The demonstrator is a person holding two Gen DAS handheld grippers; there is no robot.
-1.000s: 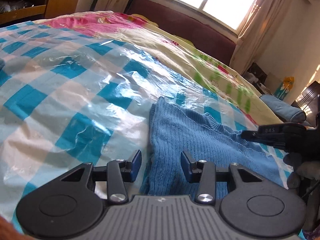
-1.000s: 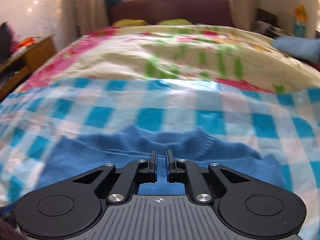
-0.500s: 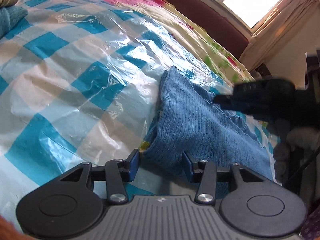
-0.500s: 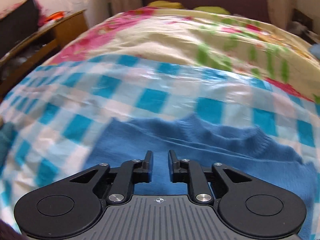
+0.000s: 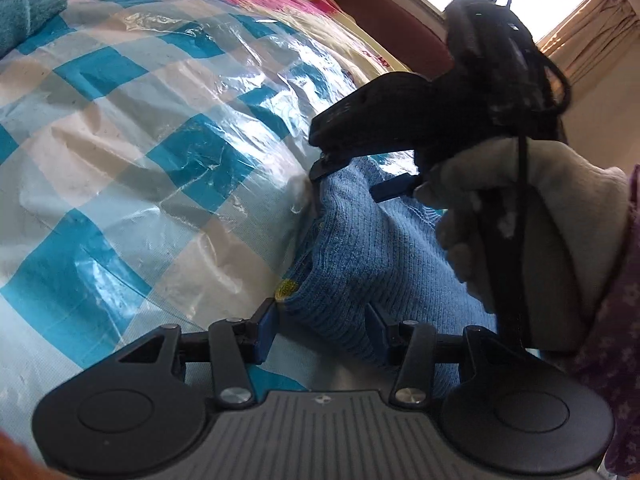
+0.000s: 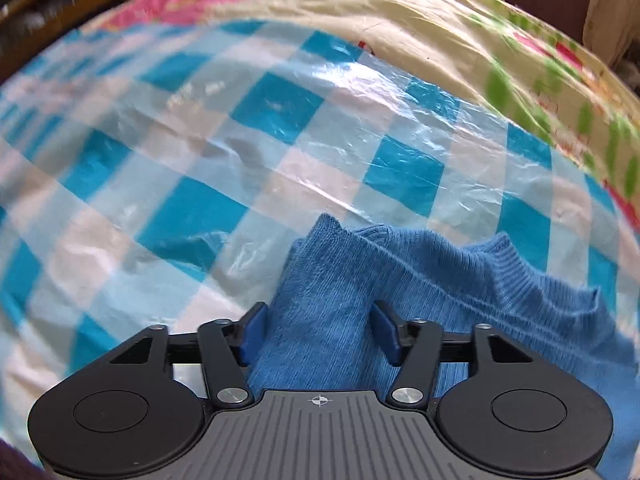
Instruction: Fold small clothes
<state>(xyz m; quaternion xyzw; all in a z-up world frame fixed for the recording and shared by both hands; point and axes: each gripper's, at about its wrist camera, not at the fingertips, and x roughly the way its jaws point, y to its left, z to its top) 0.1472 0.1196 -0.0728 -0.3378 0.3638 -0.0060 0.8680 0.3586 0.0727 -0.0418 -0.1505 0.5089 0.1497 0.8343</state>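
Left wrist view: the left gripper (image 5: 322, 330) stood wide around a bunched edge of the blue ribbed-knit sweater (image 5: 372, 252), folding barely begun.

Right wrist view: the right gripper (image 6: 318, 330), also wide, straddled the sweater's soft fold, seemingly unclamped, with crinkly checked plastic sheet (image 6: 248, 152) ahead.

Both wrist views sit low and close over the bed (image 5: 120, 140), looking toward the window end, and share the sweater (image 5: 360, 248) (image 6: 340, 280); the left view also catches the right hand-held gripper (image 5: 348, 168).
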